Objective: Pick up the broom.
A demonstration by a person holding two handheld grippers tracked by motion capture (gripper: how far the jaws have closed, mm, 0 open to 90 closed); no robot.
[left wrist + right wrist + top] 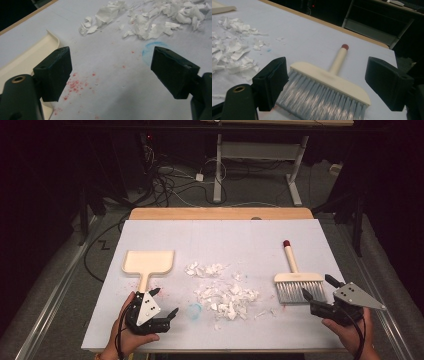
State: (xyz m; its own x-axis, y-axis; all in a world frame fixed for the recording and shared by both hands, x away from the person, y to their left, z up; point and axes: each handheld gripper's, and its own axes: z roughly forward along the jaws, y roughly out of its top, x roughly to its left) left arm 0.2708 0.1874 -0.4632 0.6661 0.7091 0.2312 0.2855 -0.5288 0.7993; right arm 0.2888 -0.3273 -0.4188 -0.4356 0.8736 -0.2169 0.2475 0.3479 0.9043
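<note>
The brush [298, 282] lies just ahead of the right gripper [323, 287], bristles toward the person and handle pointing away up the table, its red tip at the far end. Its long axis runs almost straight away from that hand, so the wide head faces the jaws broadside; in the right gripper view the cream head and grey bristles [322, 97] sit between the two black jaws, which stand spread wide and press on nothing. To take it by the handle, I judge, the hand has to reach over the head or come round from the side. The dustpan [148, 262] lies the other way about: pan away, handle toward the person, with the handle's end just beside the left gripper [166, 301]. That gripper too hangs released, jaws wide apart over bare table [105, 65], with the pan's rim at the left edge of its view. Each hand is plainly the nearer one to its own tool. Between the tools lies the paper [223, 292], torn white scraps, far too many to count, in a loose heap with a smaller cluster behind it. The count otherwise: one brush, one dustpan, two grippers, both empty. Faint red specks and a blue ring mark the table near the left hand.
</note>
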